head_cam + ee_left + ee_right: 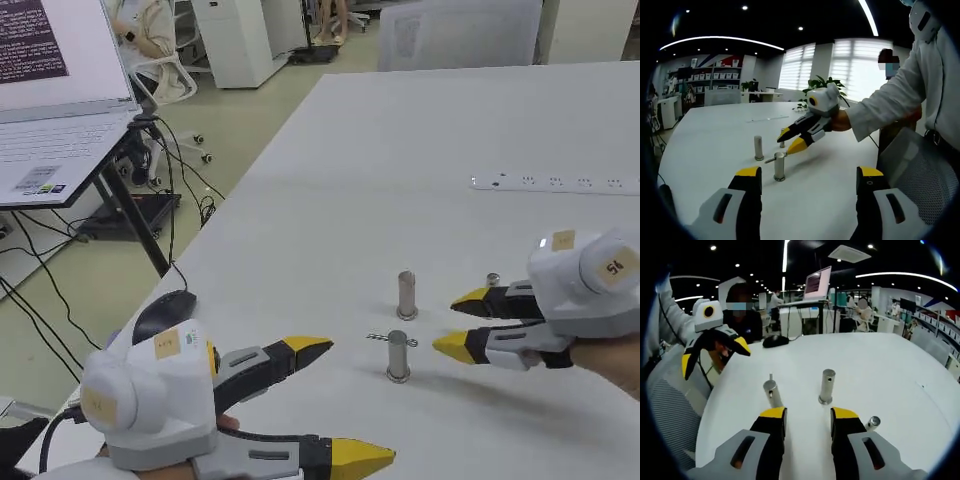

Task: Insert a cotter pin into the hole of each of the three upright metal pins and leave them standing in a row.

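Three upright metal pins stand on the white table (330, 210). The nearest pin (398, 357) (779, 167) (771, 390) has a cotter pin (378, 339) (771, 160) through its top hole. A second pin (406, 295) (758, 148) (827, 386) stands bare behind it. The third pin (492, 281) (872, 423) is half hidden behind the right gripper's upper jaw. My right gripper (452, 322) (809, 414) (795, 140) is open and empty, its tips just right of the pins. At the near left, my left gripper (345, 405) (809, 175) (715, 347) is wide open and holds nothing.
A laptop (50, 110) sits on a stand left of the table, cables hanging below. A black mouse (165, 312) lies at the table's left edge. A white power strip (555, 183) lies at the far right. A person (150, 35) sits in the background.
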Demonstrator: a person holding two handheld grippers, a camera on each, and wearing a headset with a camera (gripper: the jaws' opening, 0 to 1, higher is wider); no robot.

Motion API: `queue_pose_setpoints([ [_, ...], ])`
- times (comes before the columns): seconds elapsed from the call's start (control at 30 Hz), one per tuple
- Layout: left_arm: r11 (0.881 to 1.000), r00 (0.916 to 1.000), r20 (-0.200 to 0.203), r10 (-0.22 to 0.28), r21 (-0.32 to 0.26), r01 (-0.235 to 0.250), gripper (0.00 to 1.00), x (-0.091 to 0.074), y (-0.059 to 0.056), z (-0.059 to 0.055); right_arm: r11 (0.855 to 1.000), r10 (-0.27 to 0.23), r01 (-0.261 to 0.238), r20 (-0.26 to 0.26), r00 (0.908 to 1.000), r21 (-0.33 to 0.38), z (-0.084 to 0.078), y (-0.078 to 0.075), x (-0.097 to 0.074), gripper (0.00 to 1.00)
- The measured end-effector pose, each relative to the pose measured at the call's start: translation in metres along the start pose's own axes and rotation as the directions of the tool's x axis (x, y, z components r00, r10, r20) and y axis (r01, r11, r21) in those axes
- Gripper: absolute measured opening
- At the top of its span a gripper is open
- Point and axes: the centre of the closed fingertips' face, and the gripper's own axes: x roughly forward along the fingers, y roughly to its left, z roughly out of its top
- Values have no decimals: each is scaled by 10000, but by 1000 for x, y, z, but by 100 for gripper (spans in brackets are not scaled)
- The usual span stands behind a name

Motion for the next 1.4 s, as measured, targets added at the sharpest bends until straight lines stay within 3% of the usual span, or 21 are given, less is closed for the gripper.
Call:
queue_pose_setpoints([
  [0.23, 9997, 9998, 71, 169, -158, -168, 78, -4, 3, -2, 9994, -304, 304, 27, 9995, -144, 21, -10, 15, 36],
  [0.47, 9994, 9995, 118, 277, -233, -274, 78, -7, 3, -3, 9989, -383, 384, 38, 9993, -262, 30, -15, 29, 34],
  [0.97, 9990, 9992, 149, 383, -219, -380, 77, -8, 3, -3, 9981, -540, 527, -404, 9977, -330, 27, -19, 51, 23],
  [1.13, 9991, 9992, 152, 378, -197, -375, 76, -8, 3, -3, 9963, -786, 770, -398, 9961, -388, 26, -23, 50, 16],
  [1.4, 9991, 9992, 111, 376, -177, -374, 76, -7, 4, -3, 9972, -729, 722, -348, 9967, -216, 27, -25, 50, 13],
])
